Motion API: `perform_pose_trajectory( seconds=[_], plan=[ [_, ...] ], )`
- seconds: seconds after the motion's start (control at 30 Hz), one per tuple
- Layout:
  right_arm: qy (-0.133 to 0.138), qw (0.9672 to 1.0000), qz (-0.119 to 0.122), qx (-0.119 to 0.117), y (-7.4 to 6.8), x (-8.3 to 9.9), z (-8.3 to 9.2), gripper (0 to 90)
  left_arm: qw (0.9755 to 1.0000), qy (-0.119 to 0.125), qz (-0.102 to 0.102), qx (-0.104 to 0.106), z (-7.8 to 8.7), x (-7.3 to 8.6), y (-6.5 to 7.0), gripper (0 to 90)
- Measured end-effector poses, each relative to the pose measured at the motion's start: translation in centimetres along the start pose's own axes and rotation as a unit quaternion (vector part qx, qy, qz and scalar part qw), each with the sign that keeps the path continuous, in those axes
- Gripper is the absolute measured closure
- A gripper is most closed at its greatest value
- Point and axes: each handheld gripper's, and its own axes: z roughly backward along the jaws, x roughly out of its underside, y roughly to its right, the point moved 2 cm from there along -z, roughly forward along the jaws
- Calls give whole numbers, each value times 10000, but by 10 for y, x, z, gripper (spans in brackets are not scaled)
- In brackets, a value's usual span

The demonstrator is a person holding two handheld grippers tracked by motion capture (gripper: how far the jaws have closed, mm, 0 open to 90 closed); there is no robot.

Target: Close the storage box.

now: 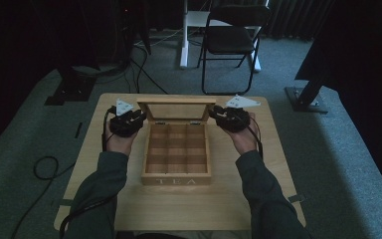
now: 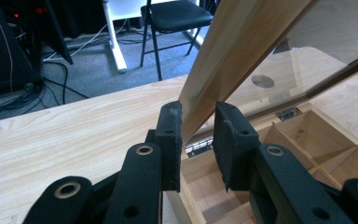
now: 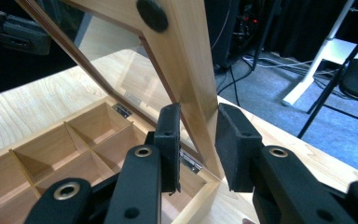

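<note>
Wooden tea box (image 1: 176, 169) sits mid-bench (image 1: 104, 149), its glass-paned lid (image 1: 176, 110) standing raised at the far edge on its hinges. Left claw (image 2: 198, 140) is clamped on the lid frame's left side, right claw (image 3: 198, 140) likewise on the right side, pads (image 3: 170, 140) pressed to the wood low down near the hinge (poor leverage there). Risks, as I judge them: uneven pull from the two hands could rack the frame and strain the small hinges; pads may slip on the smooth wood and let the lid drop shut; pushing back too far could tip or slide the empty box.
</note>
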Motion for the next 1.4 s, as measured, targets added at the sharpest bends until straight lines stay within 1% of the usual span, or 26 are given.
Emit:
perform_pose_trajectory(
  seconds=[0.07,0.2,0.3,0.43,0.7,0.97,1.03,1.1,1.13,1.3,1.4],
  plan=[
    [-11,10000,24,12,-2,0,1,695,10000,-8,-22,-16,2,2,0,722],
    [6,10000,1,20,-6,3,4,695,10000,-27,-2,-32,4,6,-2,722],
    [1,10000,-48,14,-7,5,6,695,10000,-25,62,21,7,9,0,721],
    [-35,10000,-42,42,-11,8,8,696,10000,-11,-51,83,12,12,5,720],
    [-95,9999,-69,63,-19,14,14,696,9998,49,-91,169,20,14,10,716],
    [-146,9997,-179,128,-28,21,19,696,9996,124,-6,256,27,20,13,722],
    [-136,9996,-210,148,-30,22,21,693,9996,93,14,272,27,21,13,721],
    [-111,9993,-331,107,-31,23,22,678,9995,41,24,300,28,22,13,721],
    [-95,9993,-350,105,-33,24,23,674,9995,40,32,304,28,23,14,721],
    [-98,9992,-359,152,-38,26,27,670,9995,43,54,320,30,27,15,714],
    [-120,9991,-369,194,-41,28,30,634,9994,31,48,352,31,29,16,704]
  ],
)
